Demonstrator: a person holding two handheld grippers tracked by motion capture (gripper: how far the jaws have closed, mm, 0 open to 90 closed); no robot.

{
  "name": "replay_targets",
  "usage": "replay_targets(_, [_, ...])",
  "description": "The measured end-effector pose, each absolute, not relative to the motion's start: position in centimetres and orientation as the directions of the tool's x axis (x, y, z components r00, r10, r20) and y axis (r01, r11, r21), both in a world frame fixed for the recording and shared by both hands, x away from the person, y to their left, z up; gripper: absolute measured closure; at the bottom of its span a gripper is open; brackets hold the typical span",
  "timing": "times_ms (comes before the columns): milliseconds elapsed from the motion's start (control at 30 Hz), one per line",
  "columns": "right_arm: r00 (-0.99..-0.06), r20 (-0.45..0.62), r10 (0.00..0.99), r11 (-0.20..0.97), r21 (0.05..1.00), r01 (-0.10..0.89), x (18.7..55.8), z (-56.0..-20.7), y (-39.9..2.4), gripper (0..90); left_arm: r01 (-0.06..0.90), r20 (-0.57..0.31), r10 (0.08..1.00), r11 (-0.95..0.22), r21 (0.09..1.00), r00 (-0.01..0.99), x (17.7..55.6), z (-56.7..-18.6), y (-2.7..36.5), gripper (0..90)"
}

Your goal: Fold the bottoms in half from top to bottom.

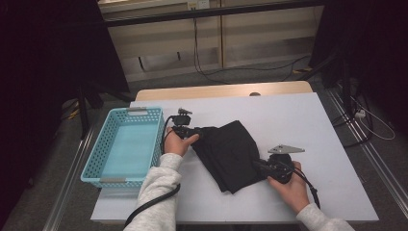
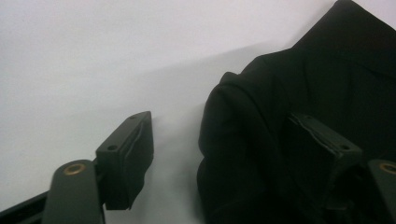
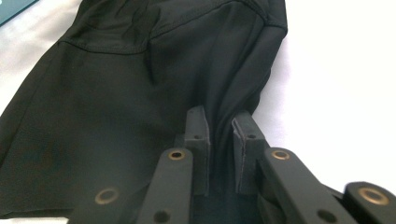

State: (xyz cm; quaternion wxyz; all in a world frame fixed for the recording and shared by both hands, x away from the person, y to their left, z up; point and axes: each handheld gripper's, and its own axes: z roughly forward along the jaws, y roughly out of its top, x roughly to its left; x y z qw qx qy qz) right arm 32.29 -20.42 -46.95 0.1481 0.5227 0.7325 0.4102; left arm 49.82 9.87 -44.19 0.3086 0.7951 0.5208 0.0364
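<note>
A black cloth [image 1: 231,149] lies folded in the middle of the white table [image 1: 308,120]. My left gripper [image 1: 204,132] is at the cloth's upper left corner. In the left gripper view it [image 2: 219,126] stands open, one jaw over bare table and the other on the cloth [image 2: 327,70], whose rounded edge lies between them. My right gripper [image 1: 257,164] is at the cloth's lower right edge. In the right gripper view its jaws [image 3: 219,116] are close together with a raised fold of the cloth [image 3: 116,93] pinched between them.
A light blue plastic basket [image 1: 96,154] stands at the table's left edge, with nothing in it, and its corner [image 3: 14,7] shows in the right gripper view. Bare white table lies to the right of and behind the cloth. Cables run along the floor beyond the table.
</note>
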Motion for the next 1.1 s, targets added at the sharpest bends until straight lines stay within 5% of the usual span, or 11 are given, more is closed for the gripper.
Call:
replay_targets(367, [-0.409,0.205,0.889,0.120,0.759,0.640,32.2,-46.9,-20.3,79.1,0.795,-0.204,0.843,-0.351,0.494,0.499,49.6,-43.9,9.5,44.9])
replay_targets(433, [-0.409,0.206,0.889,0.119,0.758,0.641,32.2,-46.9,-20.3,79.1,0.803,-0.213,0.843,-0.348,0.485,0.494,49.6,-43.8,9.5,51.9])
replay_targets(533, [-0.405,0.214,0.889,0.112,0.757,0.644,32.2,-46.9,-20.4,79.1,0.828,-0.289,0.832,-0.308,0.469,0.474,49.6,-44.0,9.3,73.9])
replay_targets(1100, [-0.410,0.222,0.885,0.108,0.758,0.643,32.3,-46.6,-20.4,80.3,0.882,-0.306,0.859,-0.291,0.370,0.411,50.1,-42.2,9.0,83.0])
